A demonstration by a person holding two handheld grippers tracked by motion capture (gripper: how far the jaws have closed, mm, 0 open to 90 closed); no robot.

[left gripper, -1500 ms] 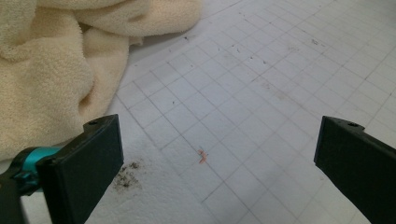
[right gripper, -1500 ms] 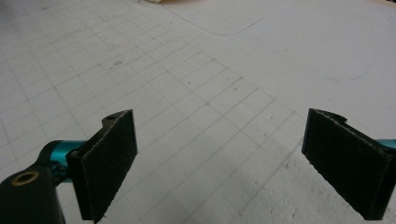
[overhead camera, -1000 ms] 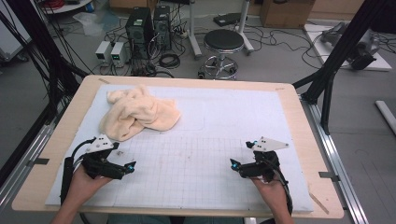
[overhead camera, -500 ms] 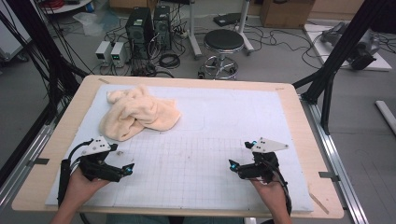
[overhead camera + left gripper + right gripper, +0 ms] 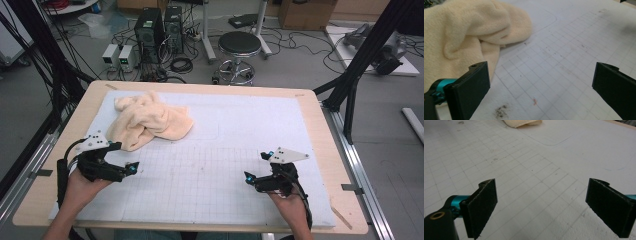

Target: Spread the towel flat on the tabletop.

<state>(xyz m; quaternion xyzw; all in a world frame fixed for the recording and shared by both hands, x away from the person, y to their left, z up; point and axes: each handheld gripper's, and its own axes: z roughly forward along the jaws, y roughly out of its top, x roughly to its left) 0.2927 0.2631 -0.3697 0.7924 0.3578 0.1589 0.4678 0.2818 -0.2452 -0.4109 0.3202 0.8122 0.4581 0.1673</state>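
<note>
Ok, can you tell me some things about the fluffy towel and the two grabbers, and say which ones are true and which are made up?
1. The cream towel lies crumpled on the white mat. True.
2. The left gripper holds the towel. False: its jaws are open, beside the towel.
3. The right gripper has its jaws open over the bare grid. True.
4. The towel lies nearer the right gripper. False: it lies nearer the left gripper.

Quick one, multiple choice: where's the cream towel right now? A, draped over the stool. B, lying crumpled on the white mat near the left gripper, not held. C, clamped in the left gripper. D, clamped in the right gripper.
B: the cream towel lies bunched on the white mat, just beyond the left gripper, whose jaws stand wide apart with nothing between them.
</note>
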